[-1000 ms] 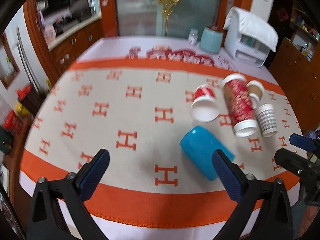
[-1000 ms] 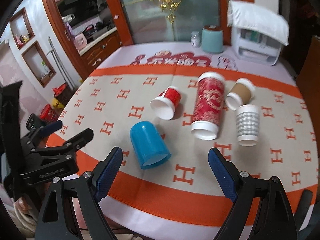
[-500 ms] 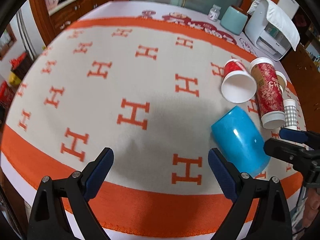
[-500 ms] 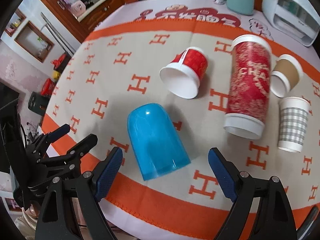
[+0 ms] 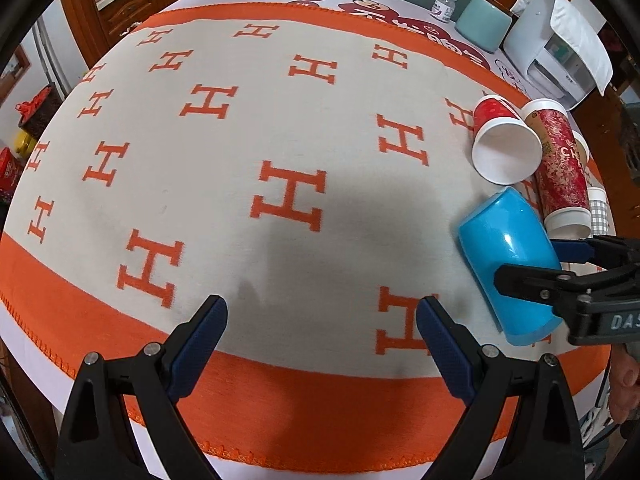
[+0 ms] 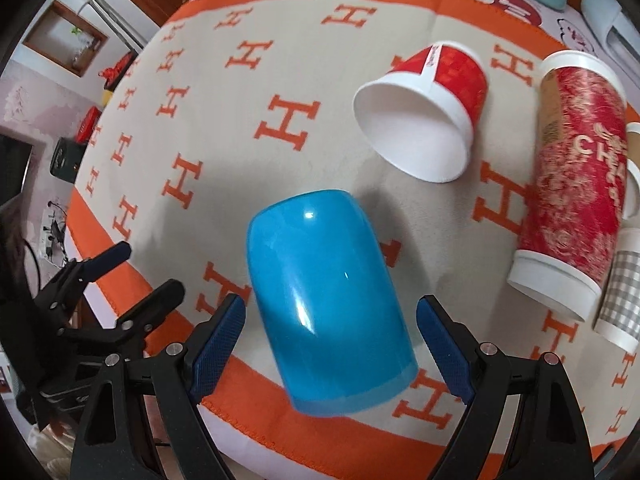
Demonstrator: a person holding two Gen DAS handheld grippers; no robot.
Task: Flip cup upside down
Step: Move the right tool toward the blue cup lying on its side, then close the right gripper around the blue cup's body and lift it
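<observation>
A blue plastic cup (image 6: pixel 324 304) lies on its side on the orange-and-cream cloth (image 6: pixel 224 128), its mouth toward the table's near edge. My right gripper (image 6: pixel 326 340) is open, with its blue pads on either side of the cup's lower half, not touching it. The cup shows at the right of the left wrist view (image 5: pixel 508 264), with the right gripper's fingers (image 5: pixel 560 280) around it. My left gripper (image 5: pixel 322 332) is open and empty over bare cloth, well left of the cup.
A red-and-white paper cup (image 6: pixel 428 108), a tall red patterned cup (image 6: pixel 572 196), a checked cup (image 6: pixel 620 300) and a brown cup (image 6: pixel 636 160) lie on their sides to the right. A teal canister (image 5: pixel 482 26) and a white appliance (image 5: pixel 556 60) stand at the back.
My right gripper has moved forward and down until the blue cup sits between its open fingers. My left gripper has dropped lower over the cloth to the left.
</observation>
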